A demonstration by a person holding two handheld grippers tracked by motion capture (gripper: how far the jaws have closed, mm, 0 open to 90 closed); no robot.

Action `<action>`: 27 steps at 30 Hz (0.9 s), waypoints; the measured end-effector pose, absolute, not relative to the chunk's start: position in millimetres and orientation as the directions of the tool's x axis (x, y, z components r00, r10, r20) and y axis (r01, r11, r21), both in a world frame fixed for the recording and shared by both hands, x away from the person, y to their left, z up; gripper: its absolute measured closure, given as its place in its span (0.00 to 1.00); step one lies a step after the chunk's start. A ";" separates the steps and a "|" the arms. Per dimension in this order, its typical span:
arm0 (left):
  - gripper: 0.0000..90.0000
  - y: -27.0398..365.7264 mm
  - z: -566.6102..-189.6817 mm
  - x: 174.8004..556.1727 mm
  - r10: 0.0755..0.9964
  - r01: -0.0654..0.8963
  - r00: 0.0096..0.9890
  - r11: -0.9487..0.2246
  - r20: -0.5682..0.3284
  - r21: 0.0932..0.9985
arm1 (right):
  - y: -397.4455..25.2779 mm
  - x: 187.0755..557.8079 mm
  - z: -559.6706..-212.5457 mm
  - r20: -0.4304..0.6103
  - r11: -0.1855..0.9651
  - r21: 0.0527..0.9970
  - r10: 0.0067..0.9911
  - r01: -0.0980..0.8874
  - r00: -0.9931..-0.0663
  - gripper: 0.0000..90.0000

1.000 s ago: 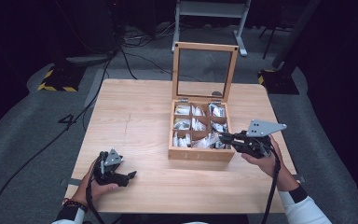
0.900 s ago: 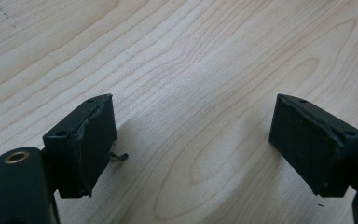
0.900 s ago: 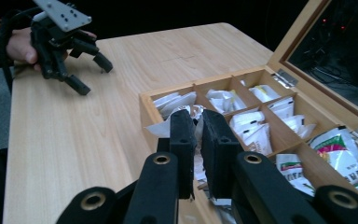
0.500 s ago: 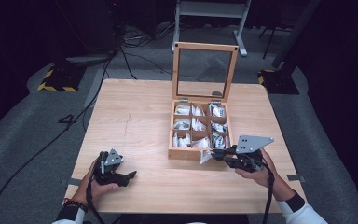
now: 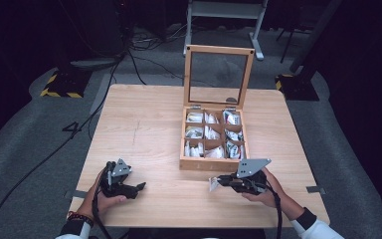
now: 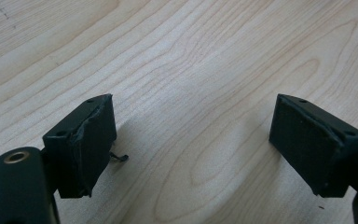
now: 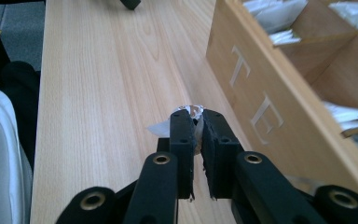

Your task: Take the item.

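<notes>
The right gripper [image 5: 218, 182] now hangs low over the table [image 5: 144, 124], just in front of the wooden tea box [image 5: 212, 165], with a small white tea bag [image 5: 213, 184] pinched between its fingers [image 7: 182, 135]. A second earlier the same gripper was reaching over the box's front right compartment; half a second ago it was drawing back across the front wall with the packet in tow. The packet has therefore left the box and rides clear of it, over bare wood near the table's front edge.

In the right gripper view the fingers stand nearly together, with only a thin gap between them, and the crumpled white-and-foil packet [image 7: 189, 114] pokes out beyond their tips, the lettered front of the box close on one side.

The left gripper [image 5: 134, 188] has not moved through the three moments: it rests near the front left corner of the table, its fingers [image 6: 86, 140] spread wide over bare wood grain and holding nothing.

The box's glass lid [image 5: 218, 74] stands upright at the back, and the remaining compartments hold more white packets [image 5: 205, 133]. Judged from this, the extraction step looks complete, and setting the packet down on open table appears to be what remains.
</notes>
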State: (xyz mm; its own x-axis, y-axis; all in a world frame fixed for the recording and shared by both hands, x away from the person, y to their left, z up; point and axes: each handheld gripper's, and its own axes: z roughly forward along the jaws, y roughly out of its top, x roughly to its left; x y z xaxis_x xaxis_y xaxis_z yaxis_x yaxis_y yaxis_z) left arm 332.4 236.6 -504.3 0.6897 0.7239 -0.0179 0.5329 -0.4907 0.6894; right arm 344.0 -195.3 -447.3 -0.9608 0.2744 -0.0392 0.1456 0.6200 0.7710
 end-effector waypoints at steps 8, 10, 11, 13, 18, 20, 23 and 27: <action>0.17 236.6 -504.3 332.4 0.724 0.533 0.690 -0.491 -0.018 0.689 | -196.8 341.9 -455.9 -0.023 0.626 0.764 0.270 0.157 -0.963 0.92; 0.17 236.6 -504.3 332.3 0.724 0.533 0.689 -0.490 -0.018 0.689 | -194.7 340.9 -459.2 -0.020 0.634 0.759 0.255 0.151 -0.967 0.92; 0.17 236.6 -504.3 332.3 0.724 0.533 0.689 -0.491 -0.018 0.689 | -193.9 340.4 -460.0 -0.020 0.635 0.757 0.253 0.150 -0.967 0.92; 0.17 236.6 -504.3 332.4 0.724 0.533 0.689 -0.491 -0.018 0.689 | -192.3 339.2 -461.6 -0.014 0.638 0.756 0.242 0.148 -0.970 0.92; 0.17 236.6 -504.3 332.4 0.724 0.533 0.690 -0.491 -0.018 0.689 | -188.8 337.6 -466.2 -0.014 0.655 0.742 0.227 0.142 -0.974 0.92; 0.17 236.6 -504.3 332.3 0.724 0.533 0.690 -0.491 -0.018 0.689 | -188.3 337.2 -466.8 -0.010 0.653 0.743 0.229 0.146 -0.973 0.92; 0.17 236.6 -504.3 332.3 0.724 0.533 0.690 -0.491 -0.018 0.689 | -187.9 337.6 -468.9 -0.006 0.655 0.740 0.230 0.150 -0.973 0.92; 0.17 236.6 -504.3 332.4 0.724 0.533 0.690 -0.491 -0.017 0.689 | -187.5 337.8 -472.2 0.002 0.660 0.734 0.230 0.157 -0.973 0.91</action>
